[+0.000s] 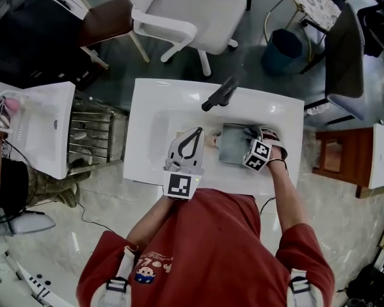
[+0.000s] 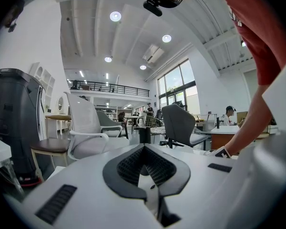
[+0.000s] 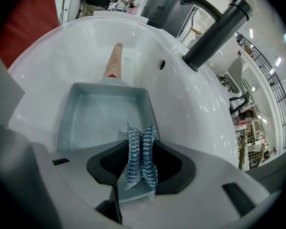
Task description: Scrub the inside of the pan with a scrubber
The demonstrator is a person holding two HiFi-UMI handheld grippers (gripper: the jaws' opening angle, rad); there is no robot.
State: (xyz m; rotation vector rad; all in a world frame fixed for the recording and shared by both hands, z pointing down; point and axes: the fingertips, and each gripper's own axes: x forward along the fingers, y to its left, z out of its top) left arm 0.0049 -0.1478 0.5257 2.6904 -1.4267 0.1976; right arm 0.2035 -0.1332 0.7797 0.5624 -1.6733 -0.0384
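A square grey pan (image 1: 232, 144) with a wooden handle (image 3: 113, 61) lies in the white sink (image 1: 147, 117). My right gripper (image 1: 251, 134) hangs over the pan's right side. In the right gripper view this gripper (image 3: 142, 133) is shut on a silvery-blue wire scrubber (image 3: 141, 159) just above the pan floor (image 3: 97, 120). My left gripper (image 1: 194, 133) stands over the basin left of the pan, apart from it. In the left gripper view its jaws (image 2: 143, 148) meet at the tips with nothing between them, and the camera looks out across the room.
A black faucet (image 1: 220, 94) rises behind the basin and leans over it (image 3: 218, 28). A white office chair (image 1: 192, 8) and a blue bin (image 1: 283, 50) stand beyond the sink. A second white sink (image 1: 41, 123) is at the left, a wooden stool (image 1: 336, 157) at the right.
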